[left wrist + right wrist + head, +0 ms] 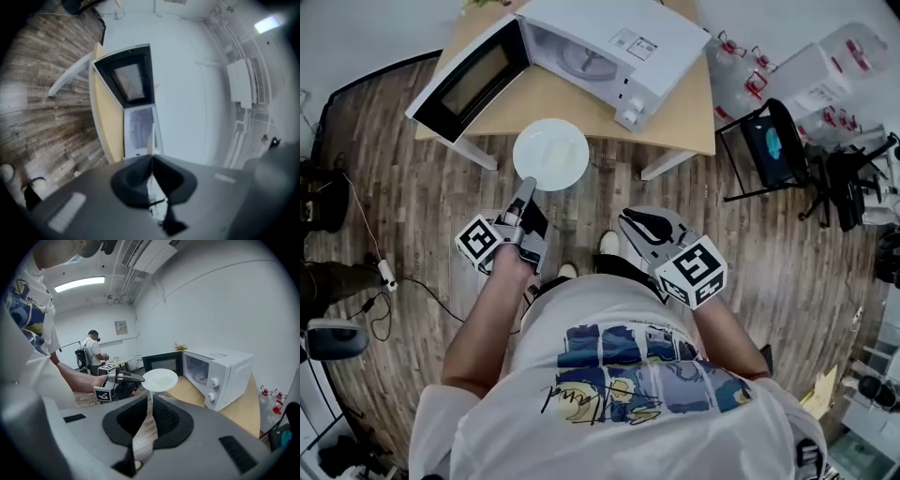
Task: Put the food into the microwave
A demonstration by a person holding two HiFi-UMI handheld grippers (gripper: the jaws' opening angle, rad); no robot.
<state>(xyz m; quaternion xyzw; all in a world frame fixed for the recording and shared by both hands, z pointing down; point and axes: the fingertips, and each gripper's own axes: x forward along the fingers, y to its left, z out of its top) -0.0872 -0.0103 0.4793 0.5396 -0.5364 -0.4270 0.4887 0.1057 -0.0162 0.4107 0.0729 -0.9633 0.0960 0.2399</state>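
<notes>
A white plate with a pale bit of food on it hangs level in front of the wooden table. My left gripper is shut on its near rim. In the left gripper view the plate shows edge-on as a thin white line between the shut jaws. The white microwave stands on the table with its door swung open to the left. My right gripper is shut with nothing in it, to the right of the plate. The right gripper view shows the plate, the left gripper and the microwave.
A black chair and clear plastic boxes stand to the right of the table. Cables lie on the wood floor at the left. Another person stands far back in the room.
</notes>
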